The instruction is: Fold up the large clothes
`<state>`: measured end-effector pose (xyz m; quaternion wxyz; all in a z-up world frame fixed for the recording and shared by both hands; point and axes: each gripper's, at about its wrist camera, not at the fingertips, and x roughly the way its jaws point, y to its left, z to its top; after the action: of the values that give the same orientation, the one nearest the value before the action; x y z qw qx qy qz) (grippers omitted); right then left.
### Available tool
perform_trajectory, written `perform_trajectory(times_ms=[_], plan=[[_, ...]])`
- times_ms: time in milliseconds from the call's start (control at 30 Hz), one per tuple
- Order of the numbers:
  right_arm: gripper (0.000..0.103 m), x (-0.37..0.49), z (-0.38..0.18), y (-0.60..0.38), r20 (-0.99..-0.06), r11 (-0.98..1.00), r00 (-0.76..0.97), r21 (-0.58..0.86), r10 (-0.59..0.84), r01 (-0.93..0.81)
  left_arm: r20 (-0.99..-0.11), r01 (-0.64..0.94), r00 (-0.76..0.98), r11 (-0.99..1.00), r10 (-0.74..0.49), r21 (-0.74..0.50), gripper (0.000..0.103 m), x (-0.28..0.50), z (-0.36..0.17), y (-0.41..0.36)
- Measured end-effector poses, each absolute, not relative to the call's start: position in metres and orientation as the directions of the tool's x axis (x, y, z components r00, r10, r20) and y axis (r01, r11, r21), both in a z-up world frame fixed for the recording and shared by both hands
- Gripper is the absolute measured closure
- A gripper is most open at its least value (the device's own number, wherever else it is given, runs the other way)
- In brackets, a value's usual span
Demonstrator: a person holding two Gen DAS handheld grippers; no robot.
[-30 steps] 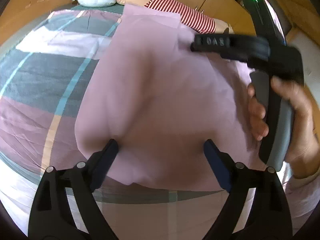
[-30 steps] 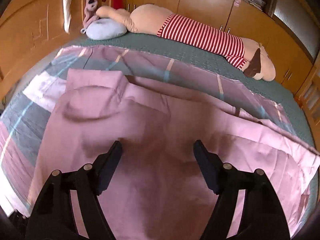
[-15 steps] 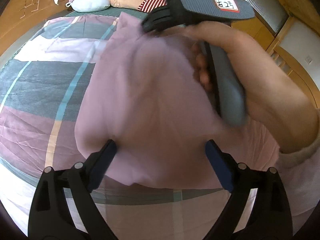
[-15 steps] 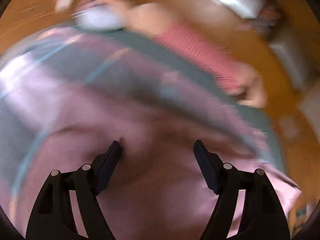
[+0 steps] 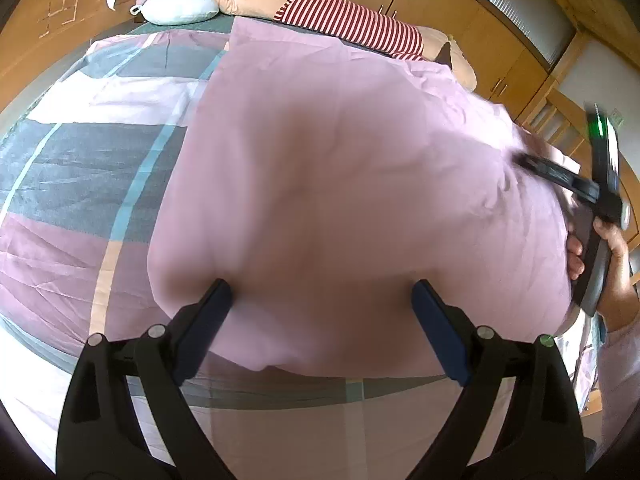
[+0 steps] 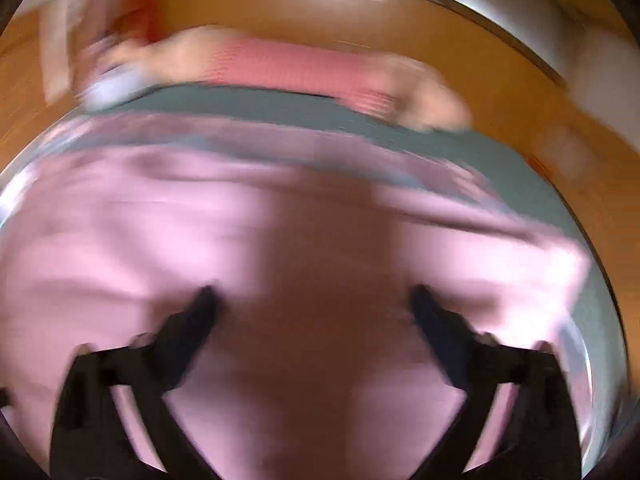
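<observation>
A large pink cloth lies folded over on the checked bed cover. My left gripper hovers over the cloth's near edge, open, with its pads off the fabric. At the right edge of the left wrist view a hand holds the right gripper's grey handle beside the cloth. The right wrist view is smeared by motion. There my right gripper is above the pink cloth, its jaws opening wide and pressing on nothing.
A long plush toy in a red-striped shirt and a pale blue cushion lie along the far side of the bed. Wooden cupboards stand behind. The bed's front edge runs just below the left fingers.
The hand with the right gripper swept over the top of the cloth and back to the right edge. The right jaws stand wider and that view is blurred. The left gripper stayed put.
</observation>
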<state>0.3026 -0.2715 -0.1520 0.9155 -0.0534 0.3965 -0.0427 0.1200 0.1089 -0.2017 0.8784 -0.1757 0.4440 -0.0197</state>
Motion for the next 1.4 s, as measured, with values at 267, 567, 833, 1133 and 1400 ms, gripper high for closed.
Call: perform_trajectory(times_ms=[267, 567, 833, 1133, 1400], plan=[[0.003, 0.229, -0.119, -0.368, -0.671, 0.987, 0.741, 0.13, 0.016, 0.097, -0.78, -0.126, 0.599, 0.94, -0.182, -0.317, 0.008, 0.121, -0.204, 0.107], [0.003, 0.196, -0.176, -0.405, -0.784, 0.945, 0.573, -0.052, -0.239, 0.324, -0.78, -0.121, 0.603, 0.946, -0.169, -0.3, 0.008, 0.122, -0.203, 0.104], [0.004, 0.24, -0.144, -0.304, -0.71, 0.977, 0.675, -0.195, -0.202, 0.087, -0.783, -0.118, 0.602, 0.954, -0.152, -0.276, 0.006, 0.123, -0.206, 0.103], [0.013, 0.299, -0.174, -0.364, -0.621, 0.74, 0.407, -0.514, -0.67, 0.434, -0.785, -0.113, 0.6, 0.955, -0.155, -0.275, 0.006, 0.12, -0.204, 0.102], [0.013, 0.239, -0.123, -0.257, -0.594, 0.975, 0.784, -0.21, -0.184, 0.069, -0.785, -0.11, 0.603, 0.961, -0.137, -0.253, 0.004, 0.12, -0.206, 0.097]])
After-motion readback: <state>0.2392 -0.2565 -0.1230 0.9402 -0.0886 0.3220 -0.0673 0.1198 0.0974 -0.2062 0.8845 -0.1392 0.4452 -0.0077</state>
